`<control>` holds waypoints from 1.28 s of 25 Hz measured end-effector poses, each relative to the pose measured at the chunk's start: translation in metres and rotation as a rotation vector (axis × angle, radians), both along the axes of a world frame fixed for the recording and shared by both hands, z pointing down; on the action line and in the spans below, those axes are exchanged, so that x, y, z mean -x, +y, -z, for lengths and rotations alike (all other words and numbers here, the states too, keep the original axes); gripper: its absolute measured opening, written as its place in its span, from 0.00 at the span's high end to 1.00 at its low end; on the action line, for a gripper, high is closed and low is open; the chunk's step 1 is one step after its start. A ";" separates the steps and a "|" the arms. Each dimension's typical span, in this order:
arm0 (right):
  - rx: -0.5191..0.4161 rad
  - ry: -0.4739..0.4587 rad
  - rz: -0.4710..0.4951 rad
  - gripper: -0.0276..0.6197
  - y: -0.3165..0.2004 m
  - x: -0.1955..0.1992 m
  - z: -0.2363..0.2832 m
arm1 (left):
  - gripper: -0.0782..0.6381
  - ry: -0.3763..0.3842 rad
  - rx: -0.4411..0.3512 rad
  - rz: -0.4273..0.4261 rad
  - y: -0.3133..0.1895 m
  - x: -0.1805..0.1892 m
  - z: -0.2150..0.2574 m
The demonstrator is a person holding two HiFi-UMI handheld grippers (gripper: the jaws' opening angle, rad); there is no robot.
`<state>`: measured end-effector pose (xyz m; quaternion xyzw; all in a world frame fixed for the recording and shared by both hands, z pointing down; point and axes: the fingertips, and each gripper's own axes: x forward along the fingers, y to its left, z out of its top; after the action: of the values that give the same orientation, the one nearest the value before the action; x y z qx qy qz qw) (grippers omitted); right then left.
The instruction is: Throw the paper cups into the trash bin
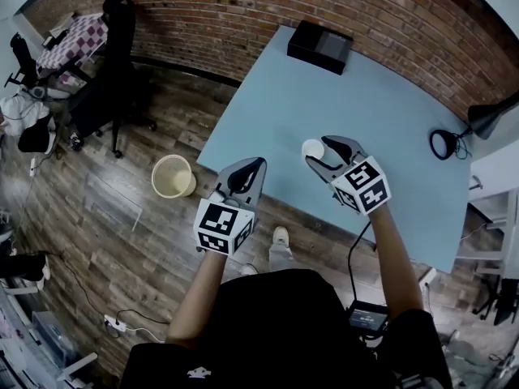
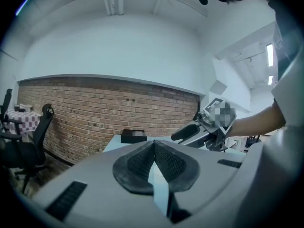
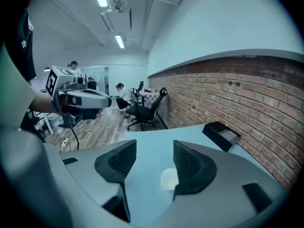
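A white paper cup (image 1: 312, 148) stands on the light blue table (image 1: 284, 96), its open mouth up. My right gripper (image 1: 327, 154) hovers right over it, open; in the right gripper view the cup (image 3: 168, 178) shows low in the gap, partly hidden behind the right-hand pad (image 3: 189, 164), and no pad presses on it. My left gripper (image 1: 246, 171) is shut and empty, over the table's near edge; its pads (image 2: 142, 163) meet at the tip. A cream trash bin (image 1: 173, 176) stands on the wooden floor left of the table.
A black box (image 1: 320, 45) sits at the table's far edge by the brick wall. A black desk lamp (image 1: 454, 140) stands at the right edge. Office chairs (image 1: 113, 63) stand on the floor at far left. People sit far off in the room (image 3: 121, 91).
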<state>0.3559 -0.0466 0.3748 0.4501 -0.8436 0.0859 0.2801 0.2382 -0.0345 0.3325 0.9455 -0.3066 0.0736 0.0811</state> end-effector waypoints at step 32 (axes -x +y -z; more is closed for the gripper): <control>0.425 0.401 0.182 0.12 -0.048 -0.045 -0.193 | 0.88 -0.010 0.190 0.138 -0.034 0.000 -0.068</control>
<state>0.4010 -0.0948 0.5676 0.3120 -0.7714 0.1447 0.5354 0.2378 -0.0688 0.4006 0.9099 -0.3628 0.1015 0.1735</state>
